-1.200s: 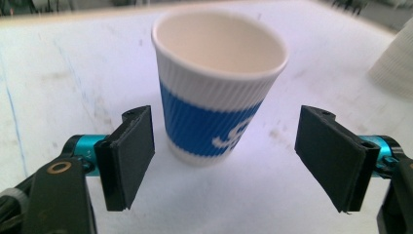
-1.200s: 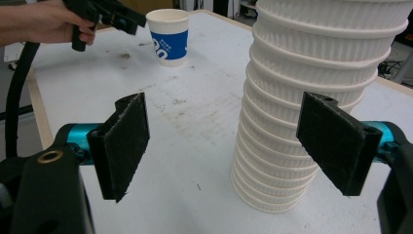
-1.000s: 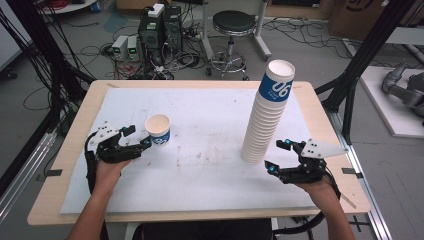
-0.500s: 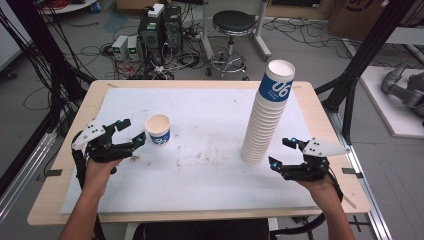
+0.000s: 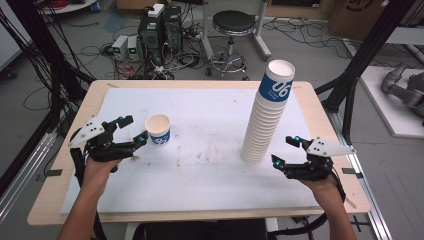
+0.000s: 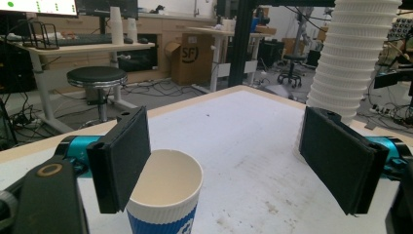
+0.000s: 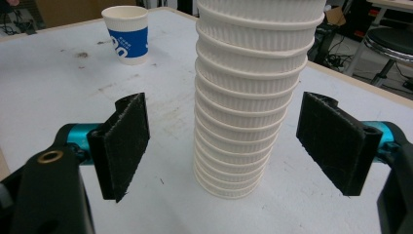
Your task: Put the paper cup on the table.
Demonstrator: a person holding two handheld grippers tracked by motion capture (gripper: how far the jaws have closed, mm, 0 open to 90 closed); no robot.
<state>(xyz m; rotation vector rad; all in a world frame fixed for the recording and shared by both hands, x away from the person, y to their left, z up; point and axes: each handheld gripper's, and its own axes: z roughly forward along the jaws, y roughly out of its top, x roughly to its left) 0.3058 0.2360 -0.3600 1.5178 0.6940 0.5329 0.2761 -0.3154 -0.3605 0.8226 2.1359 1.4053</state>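
Observation:
A single white paper cup (image 5: 157, 129) with a blue band stands upright on the white mat. My left gripper (image 5: 134, 130) is open just left of it. In the left gripper view the cup (image 6: 165, 195) sits low in front of the left pad (image 6: 122, 161), not clamped. A tall stack of white ribbed cups (image 5: 265, 120), topped by a blue-banded one, stands at the right. My right gripper (image 5: 283, 150) is open beside its base. In the right gripper view the stack (image 7: 248, 97) rises between the spread jaws, clear of both pads.
The white mat (image 5: 210, 160) covers most of the wooden table (image 5: 330, 115) and has brown stains near its middle. Behind the table are a stool (image 5: 231, 22), computer boxes and cables. A black frame post (image 5: 350, 85) stands past the right edge.
My left gripper drew back to the left from the single cup, then eased slightly toward it again. The cup stayed put. My right gripper shifted a little to the right.

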